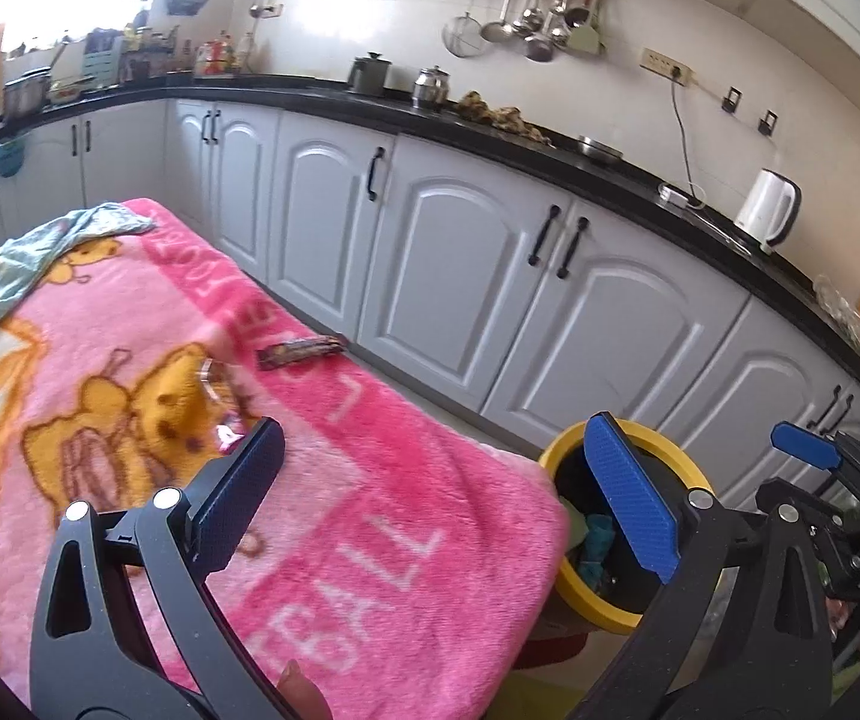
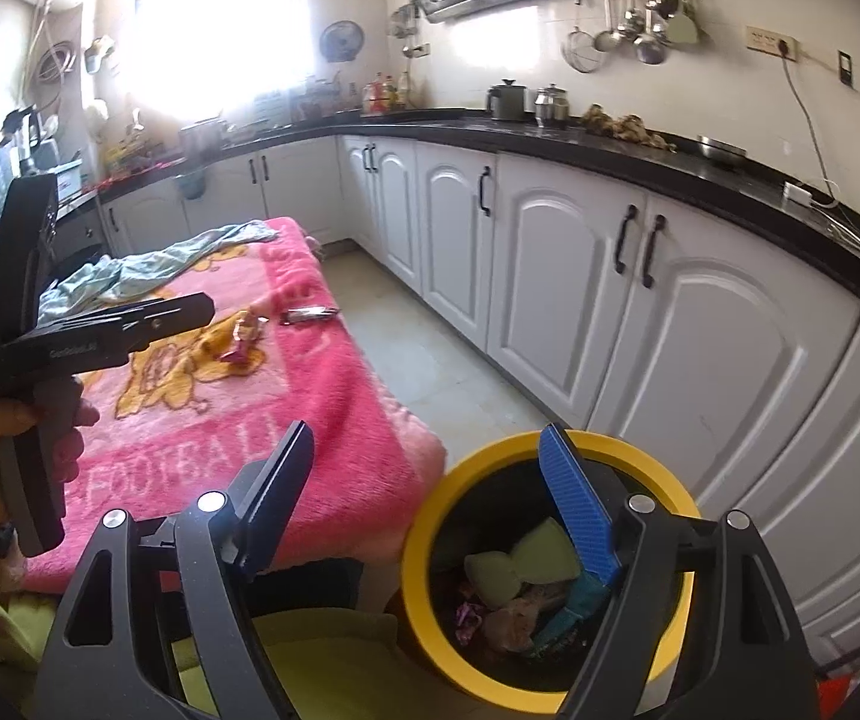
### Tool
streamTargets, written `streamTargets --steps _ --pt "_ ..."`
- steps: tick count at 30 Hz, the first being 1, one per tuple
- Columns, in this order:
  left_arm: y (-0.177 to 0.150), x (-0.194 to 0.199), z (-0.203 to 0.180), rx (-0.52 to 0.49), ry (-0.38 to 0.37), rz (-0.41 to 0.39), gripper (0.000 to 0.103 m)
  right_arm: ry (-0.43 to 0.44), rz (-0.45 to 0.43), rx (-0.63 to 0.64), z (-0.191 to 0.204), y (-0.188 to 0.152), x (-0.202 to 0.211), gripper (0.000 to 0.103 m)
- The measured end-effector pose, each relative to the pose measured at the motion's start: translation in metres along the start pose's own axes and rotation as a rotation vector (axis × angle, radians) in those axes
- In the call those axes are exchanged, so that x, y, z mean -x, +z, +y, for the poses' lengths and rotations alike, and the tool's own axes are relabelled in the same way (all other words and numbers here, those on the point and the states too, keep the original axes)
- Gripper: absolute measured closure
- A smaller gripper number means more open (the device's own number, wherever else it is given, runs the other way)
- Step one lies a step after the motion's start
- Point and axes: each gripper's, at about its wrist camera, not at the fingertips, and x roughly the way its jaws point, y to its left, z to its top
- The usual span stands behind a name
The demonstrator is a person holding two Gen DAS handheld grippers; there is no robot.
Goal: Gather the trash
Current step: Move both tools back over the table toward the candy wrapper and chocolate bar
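A yellow-rimmed bin (image 2: 423,525) holds several pieces of trash (image 2: 508,582); it also shows in the left wrist view (image 1: 556,450) past the table's corner. My right gripper (image 2: 430,456) is open and empty above the bin's left rim. My left gripper (image 1: 436,450) is open and empty above the pink blanket (image 1: 369,450). A dark snack wrapper (image 1: 300,351) lies near the blanket's far edge, seen too in the right wrist view (image 2: 308,314). A crumpled shiny wrapper (image 2: 243,336) lies on the blanket, partly behind a left fingertip (image 1: 222,420) in the left view.
A light green cloth (image 1: 21,258) lies on the blanket's far end. White cabinets (image 1: 448,252) under a black counter (image 1: 490,138) run along the wall. A white kettle (image 1: 769,210) stands on the counter. A strip of floor (image 2: 430,372) lies between table and cabinets.
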Motion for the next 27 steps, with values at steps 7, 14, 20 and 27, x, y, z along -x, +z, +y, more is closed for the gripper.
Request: streamTargets --steps 7,14,20,27 --pt "-0.002 0.008 0.026 0.046 0.030 -0.012 0.011 0.038 0.016 0.053 0.028 0.010 -0.014 0.028" --pt "-0.005 0.006 0.055 0.097 0.066 -0.004 0.011 0.078 0.013 0.119 0.056 0.026 -0.038 0.028" --pt "-0.009 -0.001 0.082 0.150 0.093 0.013 0.011 0.101 0.020 0.142 0.070 0.041 -0.064 0.028" --pt "-0.013 -0.012 0.106 0.195 0.114 0.030 0.011 0.111 0.038 0.161 0.079 0.058 -0.100 0.028"
